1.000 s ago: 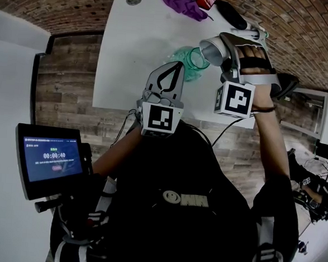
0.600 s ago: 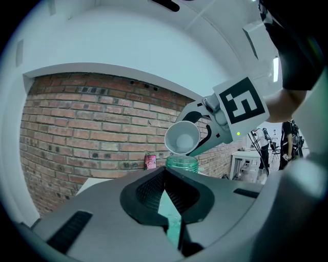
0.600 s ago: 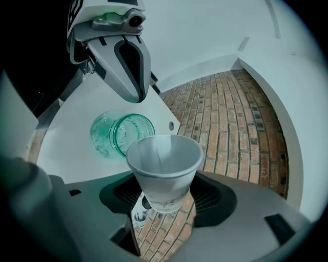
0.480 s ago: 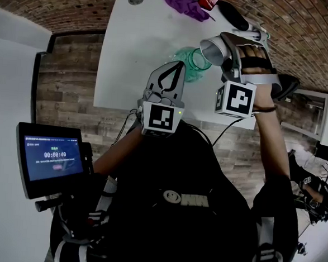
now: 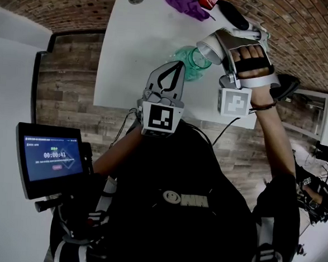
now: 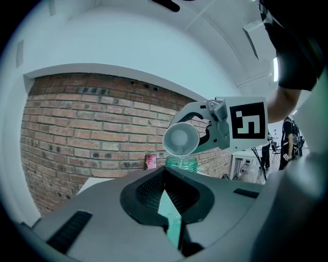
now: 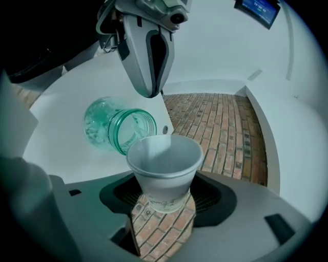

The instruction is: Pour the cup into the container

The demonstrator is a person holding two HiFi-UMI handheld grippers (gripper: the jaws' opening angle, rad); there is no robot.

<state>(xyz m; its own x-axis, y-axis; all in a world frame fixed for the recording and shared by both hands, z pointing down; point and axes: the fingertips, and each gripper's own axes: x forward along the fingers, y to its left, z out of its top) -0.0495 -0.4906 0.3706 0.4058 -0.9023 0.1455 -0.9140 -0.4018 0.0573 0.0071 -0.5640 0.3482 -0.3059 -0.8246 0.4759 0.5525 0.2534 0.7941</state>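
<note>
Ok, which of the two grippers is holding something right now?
The right gripper: its jaws grip the white paper cup, tipped above the clear green jar. The left gripper has its jaws shut on nothing.

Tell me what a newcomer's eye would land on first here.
First comes the white cup, gripped by the right hand-held gripper and tipped toward the mouth of a green jar on the white table. Next is the left hand-held gripper, shut, hovering just short of the jar. A purple cloth lies at the table's far edge.
</note>
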